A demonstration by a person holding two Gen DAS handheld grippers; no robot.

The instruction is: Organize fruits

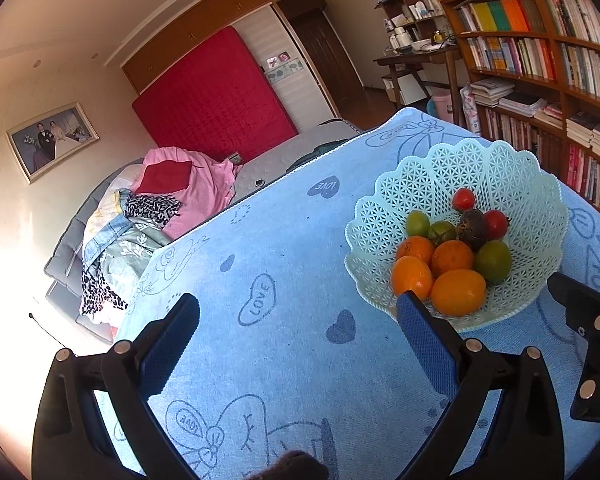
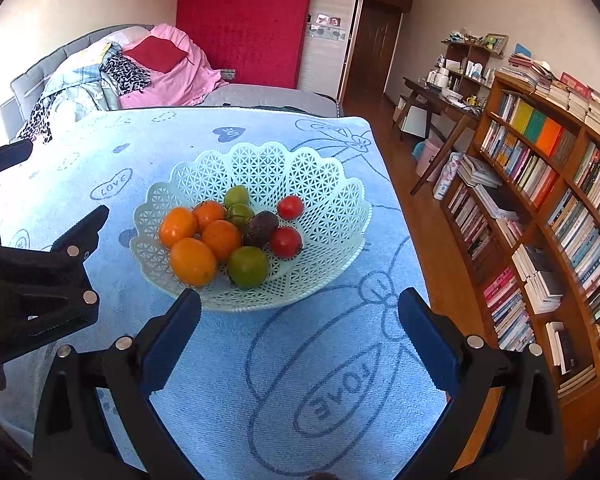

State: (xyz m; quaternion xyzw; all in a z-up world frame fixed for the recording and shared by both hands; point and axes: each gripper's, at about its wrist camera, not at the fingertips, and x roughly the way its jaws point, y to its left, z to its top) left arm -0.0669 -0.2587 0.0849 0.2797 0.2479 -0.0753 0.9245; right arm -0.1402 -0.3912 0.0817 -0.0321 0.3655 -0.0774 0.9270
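- Left wrist view: the left gripper has its blue-padded fingers spread wide with nothing between them, hovering over bare cloth; the pale mint lattice plastic fruit basket sits off to its right, the right-hand finger overlapping the near rim.
- Same view: the right gripper shows only as a black frame at the right edge; its fingers cannot be read from here.
- Right wrist view: the right gripper is also spread wide and empty, low in front of the basket, which sits centred here, near the table's right edge.
- Only this view shows the whole heap clearly: four oranges at left, three green round fruits, two red tomatoes, one dark wrinkled purple fruit in the middle. All lie inside the basket, touching one another.
- The left gripper shows as a black frame at the left.
- Surface: light blue towel-like cloth with "LOVE" hearts and bow outlines.
- Room: grey bed piled with pink and patterned clothes, red upright mattress, wooden bookshelf packed with books, framed photograph.
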